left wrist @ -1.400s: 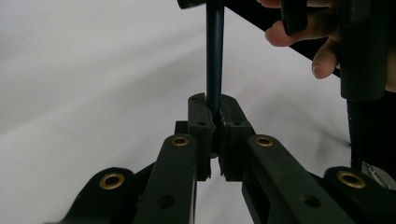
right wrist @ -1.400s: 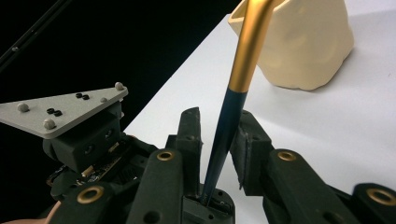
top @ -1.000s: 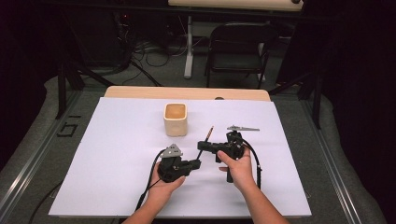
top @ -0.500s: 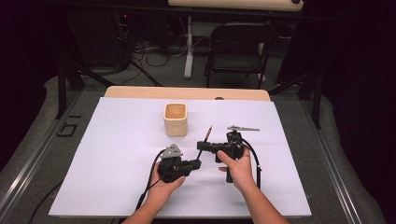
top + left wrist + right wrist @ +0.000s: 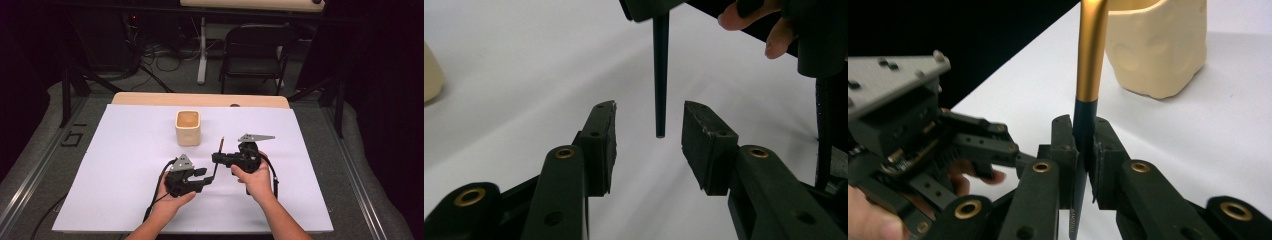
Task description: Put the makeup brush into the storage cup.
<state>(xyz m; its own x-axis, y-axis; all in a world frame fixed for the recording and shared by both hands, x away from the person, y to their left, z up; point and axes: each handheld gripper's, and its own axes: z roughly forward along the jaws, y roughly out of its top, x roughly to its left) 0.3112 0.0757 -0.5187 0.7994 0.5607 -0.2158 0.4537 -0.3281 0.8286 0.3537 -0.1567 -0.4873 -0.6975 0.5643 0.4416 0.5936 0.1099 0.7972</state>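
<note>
Left gripper view: the left gripper point(image 5: 649, 125) is seen with its two jaws spread apart and nothing clasped between them. The dark, tapered tip of a brush point(image 5: 660, 75) is hung down into the gap between the pads point(image 5: 704, 145) without being touched by either. Its upper part is gripped by the right gripper point(image 5: 649, 7) at the top edge, where a hand point(image 5: 749, 22) is also seen. A white sheet point(image 5: 524, 65) is spread beneath, and the side of a cream cup point(image 5: 430, 75) is caught at the left edge.

In the right gripper view, the right gripper point(image 5: 1087, 150) is shown clenched on the brush point(image 5: 1090, 60), at the dark part just below the gold band, and the brush is held roughly upright. The left gripper point(image 5: 923, 145) is seen beside it to the left, and the cup point(image 5: 1158, 45) is stood farther off on the sheet point(image 5: 1228, 125).

From the high view, the two hands are brought in from the bottom edge, and the left gripper point(image 5: 202, 176) and the right gripper point(image 5: 220, 159) are held close together above the sheet point(image 5: 125, 150), near the person's side of the table point(image 5: 200, 99). The brush point(image 5: 218, 157) is slanted between them. The cup point(image 5: 188, 127) is set well beyond the grippers, toward the far edge. A black chair point(image 5: 252, 55) is stood on the floor behind the table.
</note>
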